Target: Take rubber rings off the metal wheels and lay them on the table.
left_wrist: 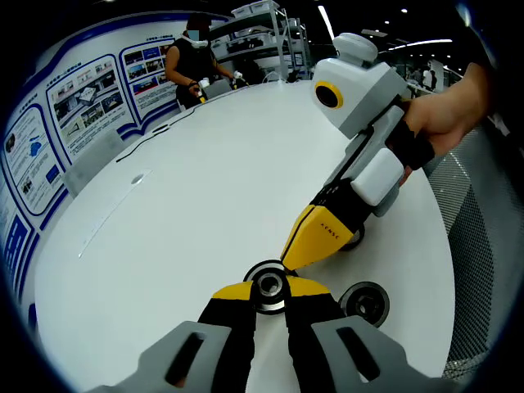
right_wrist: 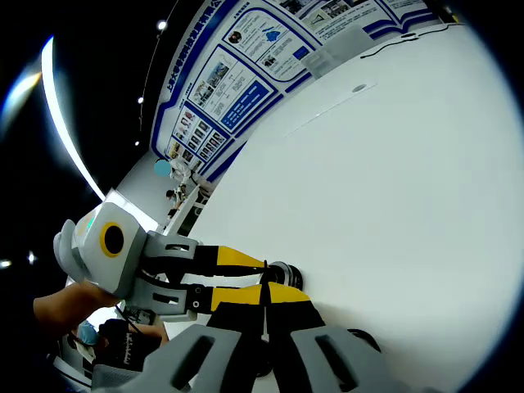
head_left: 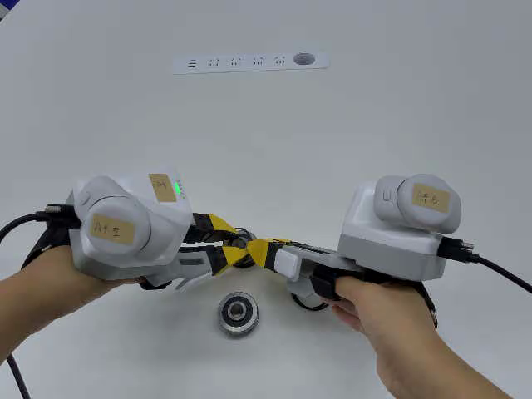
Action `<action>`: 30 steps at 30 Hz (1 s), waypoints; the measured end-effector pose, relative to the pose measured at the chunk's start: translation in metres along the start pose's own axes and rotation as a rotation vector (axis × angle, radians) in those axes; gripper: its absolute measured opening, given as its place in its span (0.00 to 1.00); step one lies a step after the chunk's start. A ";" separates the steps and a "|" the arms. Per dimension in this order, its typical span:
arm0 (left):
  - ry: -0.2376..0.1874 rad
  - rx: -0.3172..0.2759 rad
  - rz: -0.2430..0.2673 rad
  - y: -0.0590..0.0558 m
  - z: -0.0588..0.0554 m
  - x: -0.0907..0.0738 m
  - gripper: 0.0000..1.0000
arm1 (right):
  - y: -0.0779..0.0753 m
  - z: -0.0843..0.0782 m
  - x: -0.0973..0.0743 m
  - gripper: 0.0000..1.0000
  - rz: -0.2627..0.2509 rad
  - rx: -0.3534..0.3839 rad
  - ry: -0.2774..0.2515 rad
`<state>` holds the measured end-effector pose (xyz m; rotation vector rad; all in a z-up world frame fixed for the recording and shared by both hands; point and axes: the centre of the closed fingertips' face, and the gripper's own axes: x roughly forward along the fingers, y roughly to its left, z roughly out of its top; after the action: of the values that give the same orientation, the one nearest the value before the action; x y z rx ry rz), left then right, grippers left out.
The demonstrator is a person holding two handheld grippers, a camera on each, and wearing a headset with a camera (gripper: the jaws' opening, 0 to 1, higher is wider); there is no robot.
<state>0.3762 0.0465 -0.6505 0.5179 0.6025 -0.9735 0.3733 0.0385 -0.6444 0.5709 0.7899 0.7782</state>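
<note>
On the white surface (head_left: 374,108) nearest the person, a lying wheel (head_left: 238,313) rests flat with its black rubber on and nothing touching it. Just beyond it the two grippers meet tip to tip above the surface. The left gripper (left_wrist: 270,288) has its yellow-tipped fingers closed on a held wheel (right_wrist: 282,274), clamping it from both sides. The right gripper (right_wrist: 265,291) comes in from the opposite side, its fingers pressed together and their tips at the rubber ring (left_wrist: 260,270) on that wheel's rim. Whether they have a bit of the ring pinched cannot be told. Under the right gripper lies a dark round piece (head_left: 311,301), too hidden to call wheel or ring. Far across the surface lies a white power strip (head_left: 249,61).

The task looks to be at an early stage. The held wheel's ring is on its rim and is only now being worked at. The lying wheel has yet to be stripped, and no freed ring can be made out for certain on the surface.
</note>
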 end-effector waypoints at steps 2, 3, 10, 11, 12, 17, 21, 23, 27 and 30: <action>0.001 -0.002 0.002 0.000 0.000 0.000 0.14 | -0.001 0.001 0.000 0.01 0.000 0.012 -0.006; 0.002 0.000 0.003 0.000 0.000 0.000 0.14 | 0.000 0.001 0.000 0.01 0.001 0.016 -0.007; 0.014 0.030 0.013 0.001 -0.002 -0.003 0.15 | 0.001 0.002 0.000 0.01 0.012 0.045 -0.016; 0.018 0.046 0.017 0.001 -0.002 -0.005 0.16 | 0.001 0.002 0.001 0.01 0.012 0.045 -0.015; 0.021 0.047 0.012 0.000 -0.003 -0.006 0.17 | 0.001 0.002 0.001 0.01 0.010 0.044 -0.014; 0.015 0.030 0.037 0.003 -0.004 -0.017 0.21 | 0.006 0.002 0.002 0.02 0.026 0.056 -0.012; -0.006 0.008 0.064 0.008 -0.001 -0.026 0.21 | 0.013 0.005 0.002 0.02 0.049 0.069 -0.025; -0.014 0.002 0.078 0.010 0.000 -0.030 0.21 | 0.016 0.009 -0.001 0.02 0.059 0.076 -0.037; -0.023 -0.015 0.098 0.014 0.003 -0.035 0.22 | 0.017 0.019 -0.012 0.02 0.069 0.100 -0.067; -0.027 -0.011 0.104 0.013 0.006 -0.037 0.22 | 0.009 0.023 -0.022 0.02 0.055 0.122 -0.088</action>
<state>0.3734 0.0709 -0.6199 0.5204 0.5506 -0.8767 0.3779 0.0225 -0.6149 0.7343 0.7463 0.7537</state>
